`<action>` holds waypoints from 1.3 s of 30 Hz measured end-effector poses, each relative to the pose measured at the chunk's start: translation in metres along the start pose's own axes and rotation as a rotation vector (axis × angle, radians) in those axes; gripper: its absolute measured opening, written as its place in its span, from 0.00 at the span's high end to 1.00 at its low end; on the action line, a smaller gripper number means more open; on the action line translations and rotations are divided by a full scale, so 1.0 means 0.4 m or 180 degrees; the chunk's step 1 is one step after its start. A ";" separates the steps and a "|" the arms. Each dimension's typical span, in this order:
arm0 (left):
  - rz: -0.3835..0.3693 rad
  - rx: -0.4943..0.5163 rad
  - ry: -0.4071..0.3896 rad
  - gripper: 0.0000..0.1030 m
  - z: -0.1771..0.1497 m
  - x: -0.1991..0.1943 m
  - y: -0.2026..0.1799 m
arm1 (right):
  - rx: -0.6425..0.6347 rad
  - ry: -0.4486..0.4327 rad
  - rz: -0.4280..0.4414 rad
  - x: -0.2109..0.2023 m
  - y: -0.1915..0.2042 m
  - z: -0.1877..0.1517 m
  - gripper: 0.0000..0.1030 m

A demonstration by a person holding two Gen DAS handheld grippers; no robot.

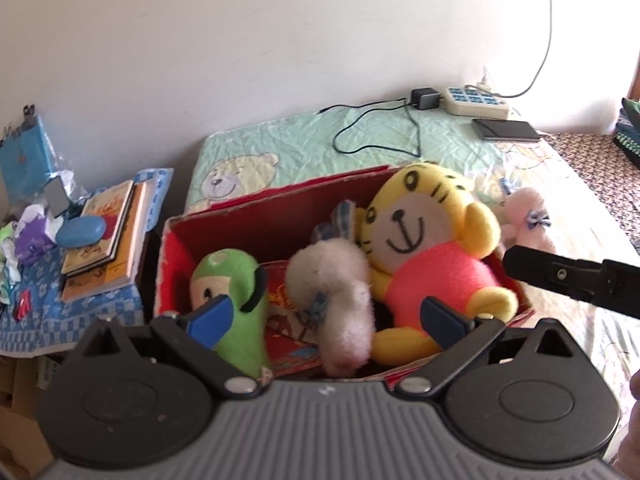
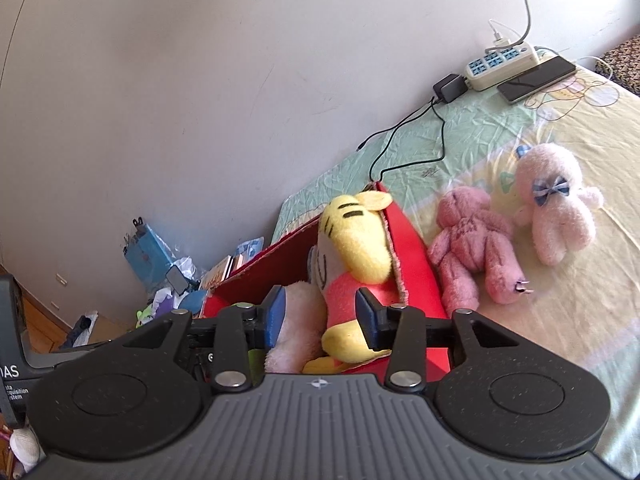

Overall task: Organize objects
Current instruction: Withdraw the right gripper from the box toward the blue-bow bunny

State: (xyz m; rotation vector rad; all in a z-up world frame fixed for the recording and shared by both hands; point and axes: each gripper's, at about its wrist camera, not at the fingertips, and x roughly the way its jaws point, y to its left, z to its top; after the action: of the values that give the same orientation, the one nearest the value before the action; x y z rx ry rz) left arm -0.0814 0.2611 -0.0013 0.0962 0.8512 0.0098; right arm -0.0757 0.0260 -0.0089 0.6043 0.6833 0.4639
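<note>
Plush tiger (image 2: 352,252) sits in the red box (image 2: 416,256) beside other toys, the right gripper (image 2: 320,318) parted around, not pinching, it; left gripper (image 1: 326,320) hovers open, empty.

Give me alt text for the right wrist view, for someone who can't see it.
An open hand-held gripper hovers at a red box on a bed, its fingers either side of a yellow tiger plush lying in the box. Two pink teddy bears lie on the bed beside the box, with a power strip and phone by the wall.
</note>
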 end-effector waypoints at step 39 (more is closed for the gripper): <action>-0.0940 0.0523 0.0121 0.04 0.028 0.123 -0.549 | 0.0415 0.0243 -0.0571 -0.130 -0.464 0.176 0.58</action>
State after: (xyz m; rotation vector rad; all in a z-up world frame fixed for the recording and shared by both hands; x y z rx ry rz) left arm -0.0472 0.0440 -0.0503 0.1241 0.8969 -0.3366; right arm -0.0256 -0.1652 -0.0629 0.6440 0.8373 0.2780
